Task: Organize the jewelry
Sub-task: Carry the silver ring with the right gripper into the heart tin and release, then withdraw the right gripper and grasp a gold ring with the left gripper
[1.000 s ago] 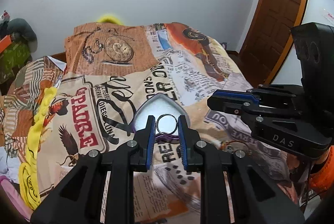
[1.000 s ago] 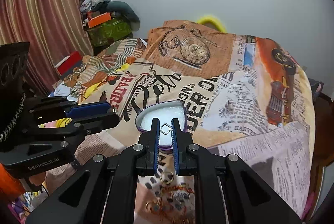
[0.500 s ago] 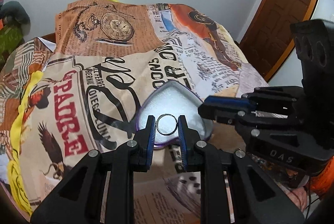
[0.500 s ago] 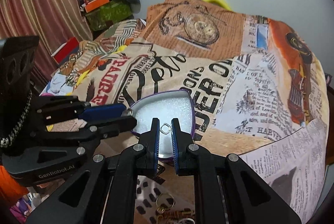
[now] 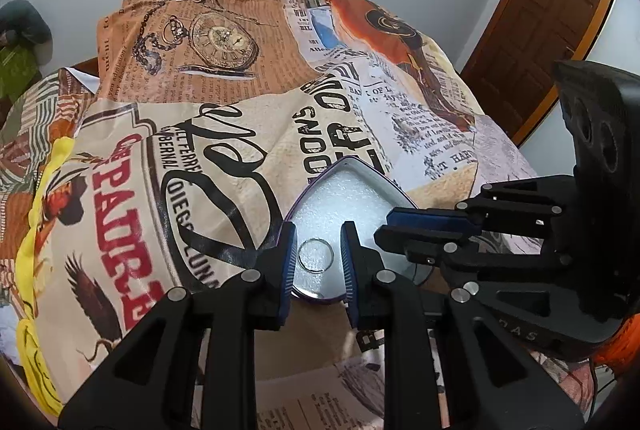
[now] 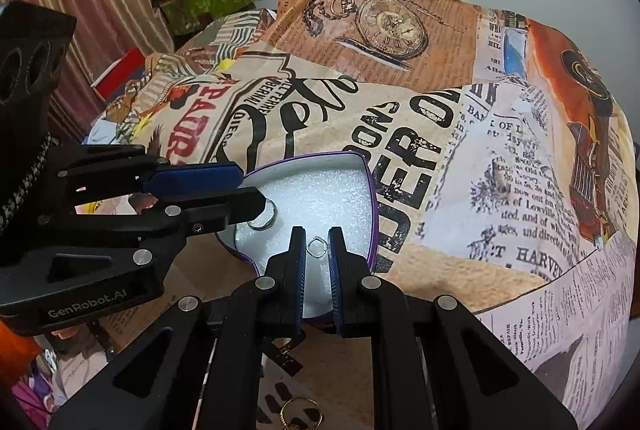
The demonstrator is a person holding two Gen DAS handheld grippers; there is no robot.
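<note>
- Left claw [image 5: 316, 258]: fingers apart, the big ring [image 5: 315, 256] lies loose between them on the foam of the heart-shaped box [image 5: 352, 165].
- Right claw [image 6: 317, 250], at its 3 o'clock, pinches a small ring [image 6: 316, 248] above the same foam; release goes straight down.

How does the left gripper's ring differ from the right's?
The large ring is a round hoop; the small ring is squarish. The large ring lies loose on the foam between the spread fingers of the left gripper; the small ring is pinched by the right gripper. Both are thin silver.
</note>
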